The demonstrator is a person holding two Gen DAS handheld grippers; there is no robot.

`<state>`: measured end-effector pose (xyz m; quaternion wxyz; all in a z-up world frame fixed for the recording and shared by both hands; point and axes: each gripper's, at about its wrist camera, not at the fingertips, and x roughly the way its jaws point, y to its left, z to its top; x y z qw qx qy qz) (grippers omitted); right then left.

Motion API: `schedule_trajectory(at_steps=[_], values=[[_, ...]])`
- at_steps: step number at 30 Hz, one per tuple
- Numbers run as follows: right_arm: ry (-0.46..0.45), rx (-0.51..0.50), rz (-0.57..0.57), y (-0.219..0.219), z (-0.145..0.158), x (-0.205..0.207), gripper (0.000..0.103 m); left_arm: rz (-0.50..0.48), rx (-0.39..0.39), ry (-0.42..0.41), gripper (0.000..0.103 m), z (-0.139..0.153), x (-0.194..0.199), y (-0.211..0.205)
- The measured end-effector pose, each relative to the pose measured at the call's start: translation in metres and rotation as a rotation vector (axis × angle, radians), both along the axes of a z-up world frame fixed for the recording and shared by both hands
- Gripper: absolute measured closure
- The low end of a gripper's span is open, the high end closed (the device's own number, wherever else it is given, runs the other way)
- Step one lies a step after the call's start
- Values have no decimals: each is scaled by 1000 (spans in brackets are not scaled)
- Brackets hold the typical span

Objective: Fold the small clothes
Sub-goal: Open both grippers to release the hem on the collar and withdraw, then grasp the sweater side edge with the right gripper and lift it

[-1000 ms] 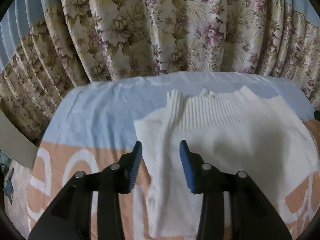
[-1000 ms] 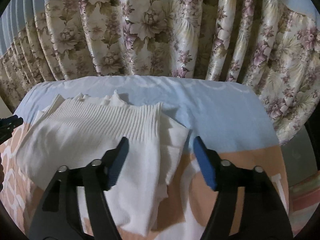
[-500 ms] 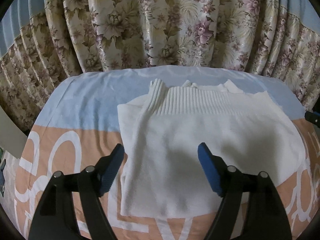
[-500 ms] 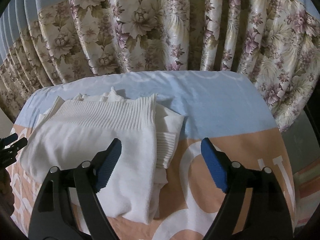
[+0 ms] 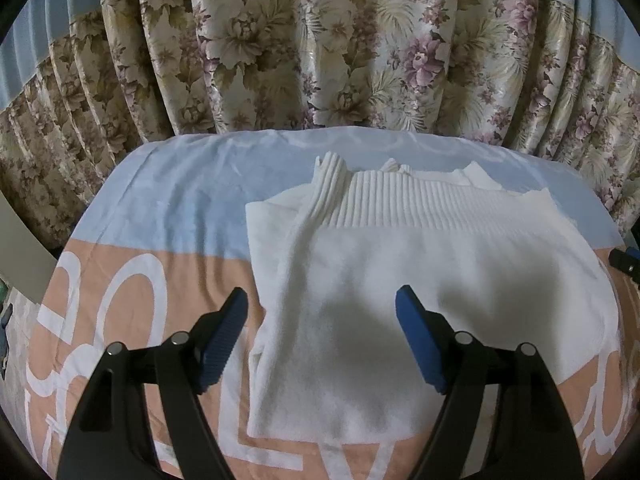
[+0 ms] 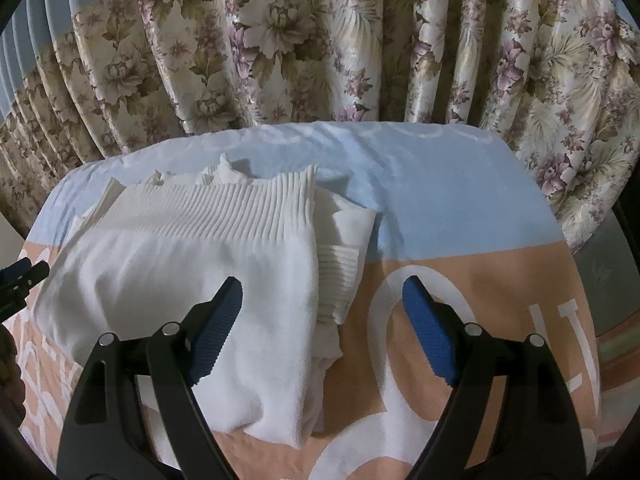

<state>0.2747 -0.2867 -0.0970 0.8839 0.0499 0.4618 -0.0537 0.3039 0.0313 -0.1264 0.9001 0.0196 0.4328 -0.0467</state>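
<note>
A white knit sweater (image 5: 400,280) lies folded on the blue and peach cloth, ribbed hem at the far side. It also shows in the right wrist view (image 6: 192,280). My left gripper (image 5: 322,324) is open and empty, held above the sweater's left part. My right gripper (image 6: 322,316) is open and empty, above the sweater's right edge, where a ribbed cuff (image 6: 338,280) sticks out. The left gripper's tip (image 6: 24,276) shows at the far left of the right wrist view; the right gripper's tip (image 5: 626,260) shows at the right edge of the left wrist view.
The cloth (image 5: 168,216) with large white letters covers a table (image 6: 460,208). Flowered curtains (image 5: 320,48) hang just behind the far edge. The table's right edge (image 6: 576,256) drops off to dark floor.
Both grippers have opened wider and pulled back and up from the sweater. The left gripper, narrow over the sweater's left fold a second ago, now stands wide open.
</note>
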Motion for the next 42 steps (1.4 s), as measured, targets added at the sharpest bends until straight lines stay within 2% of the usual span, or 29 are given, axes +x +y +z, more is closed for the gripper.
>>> schedule_trajectory(at_steps=[5,11,14,16,23,24,26,27,28,29,33,38,42], values=[[30,-13,5,1,-16,11,21,-6,-10,4,26,-2,7,-6],[115,-6,4,-4,-54,30,20,-19,-16,13,26,-7,16,-18],[127,88,-23,-15,-71,31,15,-26,-18,20,26,-11,18,-23],[119,115,-29,-18,-75,30,14,-30,-18,26,26,-15,19,-25],[121,105,-22,-17,-75,30,14,-25,-30,52,26,-26,20,-25],[124,105,-24,-16,-75,31,15,-27,-29,52,26,-27,19,-26],[132,122,-16,-14,-73,32,29,-29,-33,56,26,-28,18,-26],[134,148,5,-11,-71,34,50,-28,-37,57,26,-28,17,-26],[136,169,19,-8,-70,35,64,-27,-38,58,26,-28,17,-26],[142,185,33,-3,-68,37,69,-26,-42,61,26,-29,16,-26],[152,136,28,9,-64,41,74,-39,-52,65,26,-28,10,-33],[147,128,16,11,-63,40,75,-97,-52,63,26,-26,-2,-54],[128,121,5,12,-59,37,80,-121,-57,77,26,-29,-7,-67]])
